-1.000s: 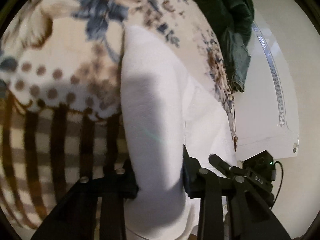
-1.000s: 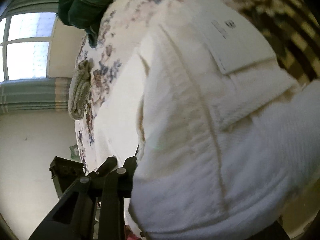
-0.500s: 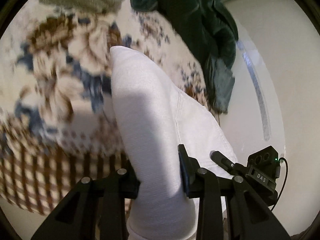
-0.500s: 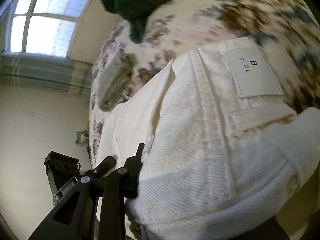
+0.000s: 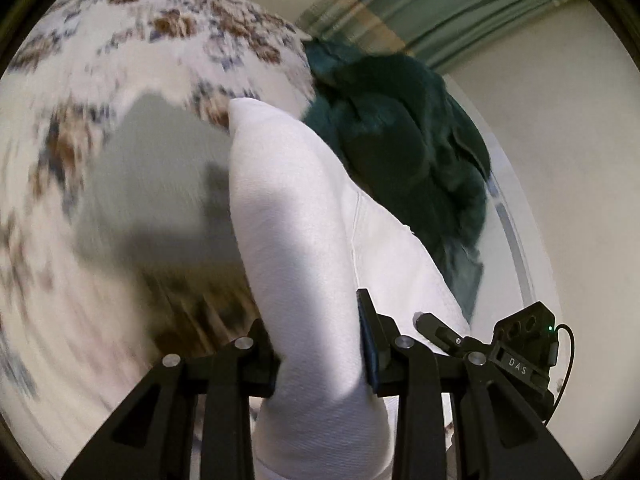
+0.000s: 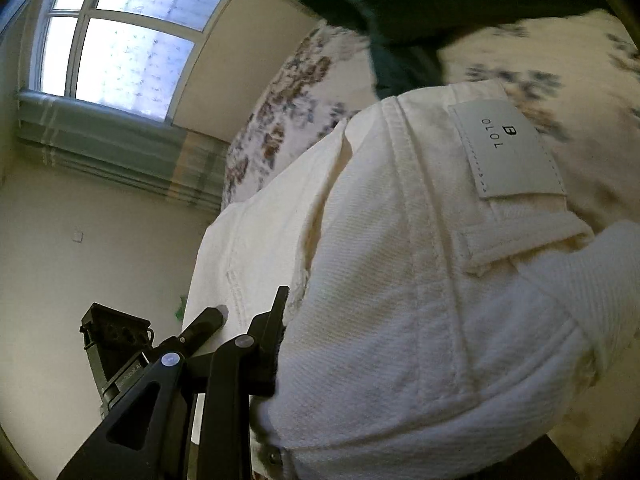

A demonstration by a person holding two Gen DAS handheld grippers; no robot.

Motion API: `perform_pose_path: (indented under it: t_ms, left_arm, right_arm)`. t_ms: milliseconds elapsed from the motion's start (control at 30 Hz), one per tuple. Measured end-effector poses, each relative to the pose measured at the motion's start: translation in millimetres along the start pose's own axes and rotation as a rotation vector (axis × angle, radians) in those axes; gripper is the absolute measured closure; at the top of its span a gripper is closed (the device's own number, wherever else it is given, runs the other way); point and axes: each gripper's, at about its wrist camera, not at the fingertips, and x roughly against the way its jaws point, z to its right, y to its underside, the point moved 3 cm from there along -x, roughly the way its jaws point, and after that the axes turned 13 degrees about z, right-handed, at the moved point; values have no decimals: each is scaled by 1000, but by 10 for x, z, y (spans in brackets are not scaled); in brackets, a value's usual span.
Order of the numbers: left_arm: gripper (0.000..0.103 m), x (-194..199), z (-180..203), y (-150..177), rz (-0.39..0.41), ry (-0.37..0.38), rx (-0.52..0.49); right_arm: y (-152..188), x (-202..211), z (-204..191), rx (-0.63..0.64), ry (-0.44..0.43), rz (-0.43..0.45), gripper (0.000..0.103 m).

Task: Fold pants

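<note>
The white pants are lifted above a floral bedspread. My left gripper is shut on a folded leg of the pants, which stands up between its fingers. In the right wrist view my right gripper is shut on the waistband end of the pants, where a white brand label and a belt loop show. Only its left finger is visible; cloth hides the other.
A dark green garment lies heaped at the far side of the bed, also at the top of the right wrist view. A window with a striped blind and pale walls lie beyond the bed.
Both grippers have risen and tilted up with the pants held. The checked part of the bedspread has left view; the green garment, curtain and window have come in.
</note>
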Motion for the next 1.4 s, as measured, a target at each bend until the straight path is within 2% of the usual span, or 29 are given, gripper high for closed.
perform_pose_path:
  t_ms: [133,233,367,433,500,633,733,833,933,1067,1100,1133,1200,1300,1400]
  left_arm:
    - [75,-339,-597,-742,9,-32,-50]
    - [75,-566,-1048,-1003,13,-61,-67]
    - [75,-788,-1676,-1001,-9,-116,-27]
    - [74,-851,-1883,-899,-35,-132,-6]
    - [69,-846,-2041,-779,-52,-144,8]
    - [67,-718,-2152,-614,-44,-146,46]
    - [67,-626,-2116,-505,-34,-152,57]
    - [63,-571,-2116,-537,-30,-193,66]
    - [62,-469,-2012,-552,-27,-262,58]
    - [59,-311,-1829,-492,-46,-411,1]
    - [52,-256,-1753,-461,-50,-444,-17]
    - [32,-193,-1662,-438,-50,-483,-41]
    - [14,-95,-1515,-398,-41,-534,-90]
    - [8,78,-1263,-358,-20,-589,-145]
    - [6,258,-1006,-356,15,-628,-183]
  right_arm:
    - [-131,-1072,-239,-39,-38,16,74]
    - [-129,-1788,-308,-50,-45,10,74]
    - [34,-2516,-247,-51,-3,-54,73]
    - [156,-2678,-167,-47,34,-104,69]
    - [259,-2691,-116,-21,72,-139,56]
    - [305,-2441,98,-71,120,-164,54]
    - [218,-2267,152,-79,173,-130,54]
    - [127,-2149,192,-74,228,-107,54]
    - [74,-2054,169,-2,309,-127,54]
    - [19,-1972,-107,242,490,-129,54]
    - [-1,-1915,-143,282,526,-126,52]
    - [-15,-1869,-223,328,563,-120,49]
    - [-16,-1723,-329,378,592,-115,28]
    - [-37,-1476,-523,475,646,-81,8]
    - [-55,-1192,-764,561,684,-27,1]
